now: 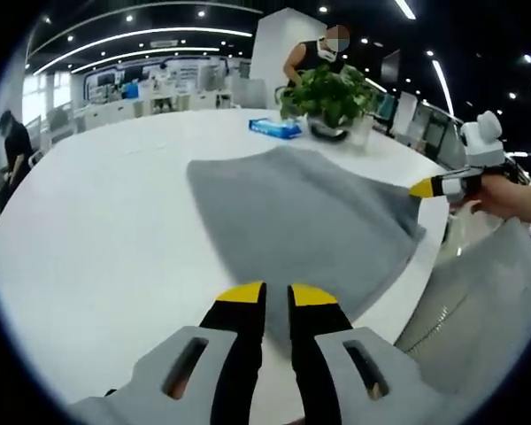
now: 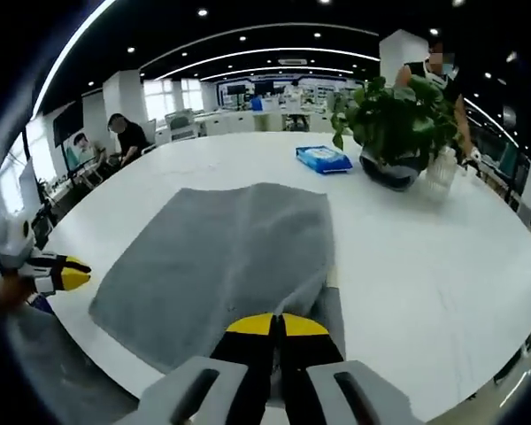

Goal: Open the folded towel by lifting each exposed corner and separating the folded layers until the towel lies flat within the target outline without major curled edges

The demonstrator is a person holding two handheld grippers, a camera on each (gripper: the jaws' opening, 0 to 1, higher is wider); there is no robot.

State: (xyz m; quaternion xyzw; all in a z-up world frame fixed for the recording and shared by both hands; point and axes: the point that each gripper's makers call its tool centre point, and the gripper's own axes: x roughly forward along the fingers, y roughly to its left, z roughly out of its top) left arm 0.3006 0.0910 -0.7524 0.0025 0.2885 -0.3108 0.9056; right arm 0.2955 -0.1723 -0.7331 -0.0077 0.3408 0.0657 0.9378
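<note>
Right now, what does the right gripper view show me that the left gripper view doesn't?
Right gripper view: the right gripper from behind, jaws shut on the towel edge, a tan strip beside that edge, and a seated person across the room.

Left gripper view: the left gripper, jaws slightly apart near the towel's edge, plus a grey chair beside the table.

Both: towel, table, blue packet and potted plant.

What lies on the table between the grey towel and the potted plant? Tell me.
A blue packet lies on the white table between the grey towel and the potted plant; otherwise that stretch is bare tabletop. Both gripper views show it.
</note>
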